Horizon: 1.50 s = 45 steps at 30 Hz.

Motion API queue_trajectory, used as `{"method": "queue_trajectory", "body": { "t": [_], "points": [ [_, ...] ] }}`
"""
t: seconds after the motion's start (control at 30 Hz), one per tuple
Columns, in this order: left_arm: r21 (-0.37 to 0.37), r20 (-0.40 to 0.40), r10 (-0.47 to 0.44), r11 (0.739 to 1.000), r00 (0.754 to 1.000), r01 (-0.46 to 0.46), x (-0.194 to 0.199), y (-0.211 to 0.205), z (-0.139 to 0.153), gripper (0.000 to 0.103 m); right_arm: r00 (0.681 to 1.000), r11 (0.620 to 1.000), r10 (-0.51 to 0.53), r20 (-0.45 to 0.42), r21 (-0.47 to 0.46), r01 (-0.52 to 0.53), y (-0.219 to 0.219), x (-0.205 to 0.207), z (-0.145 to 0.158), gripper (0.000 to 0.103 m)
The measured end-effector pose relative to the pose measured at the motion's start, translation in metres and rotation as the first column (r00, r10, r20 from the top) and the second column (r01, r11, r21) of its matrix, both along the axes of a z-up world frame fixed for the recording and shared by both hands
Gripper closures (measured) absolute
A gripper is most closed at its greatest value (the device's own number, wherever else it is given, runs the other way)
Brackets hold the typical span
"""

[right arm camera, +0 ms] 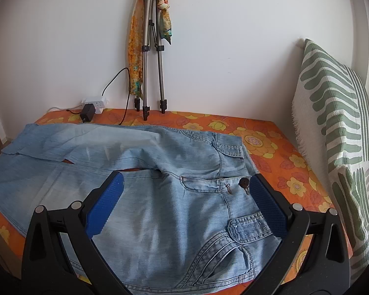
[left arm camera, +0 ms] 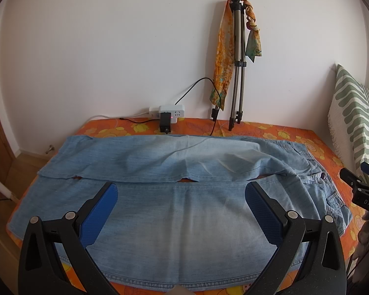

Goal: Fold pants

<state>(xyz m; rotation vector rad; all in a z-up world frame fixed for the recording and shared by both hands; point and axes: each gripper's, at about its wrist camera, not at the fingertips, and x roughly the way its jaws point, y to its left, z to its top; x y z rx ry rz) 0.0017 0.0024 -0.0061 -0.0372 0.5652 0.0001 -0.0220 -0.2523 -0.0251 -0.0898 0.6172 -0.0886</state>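
Light blue, faded denim pants (left arm camera: 174, 211) lie spread flat across the orange flowered bedspread, waistband toward the right, legs running left. The two legs lie side by side, a thin gap showing between them. The dark waist button (right arm camera: 242, 183) is done up, with a flapped pocket just below it.

Pants (left arm camera: 174, 211): faded light-blue denim, paler at mid-leg. Bed cover (right arm camera: 270, 147): orange with yellow flower pattern. Pillow (right arm camera: 337, 113): white with green stripes. Scarf (left arm camera: 223, 56) on grey tripod (left arm camera: 238, 68): orange-yellow floral, green end. Power strip (left arm camera: 174, 111): white, black adapter plugged in. Both grippers: black frames, blue textured pads (right arm camera: 103, 204)
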Motion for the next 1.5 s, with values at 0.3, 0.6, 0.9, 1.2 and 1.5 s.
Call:
{"method": "queue_trajectory", "body": {
  "t": [0.3,0.6,0.9,1.2,1.5],
  "points": [
    [0.001,0.0,0.0,1.0,1.0,0.0,0.0001,0.0,0.0001,0.0,1.0,1.0,0.001,0.001,0.001,-0.001,-0.001,-0.0006,-0.0002,0.0],
    [0.001,0.0,0.0,1.0,1.0,0.0,0.0003,-0.0005,0.0003,0.0,1.0,1.0,0.001,0.003,0.002,-0.001,-0.0013,-0.001,-0.0004,0.0],
    [0.003,0.0,0.005,1.0,1.0,-0.005,0.0,0.0005,0.0003,0.0,1.0,1.0,0.0,0.004,0.008,0.0,-0.0015,-0.0012,0.0001,0.0],
    [0.005,-0.005,0.012,1.0,1.0,-0.012,0.0001,0.0059,-0.0022,0.0,1.0,1.0,0.0,0.004,0.008,-0.001,-0.002,-0.0017,0.001,0.0],
    [0.03,-0.01,0.022,0.999,1.0,-0.022,0.0014,0.0055,-0.0017,0.0,0.999,0.999,0.033,0.015,0.02,-0.033,0.0031,-0.0025,0.0027,0.0]
  ]
}}
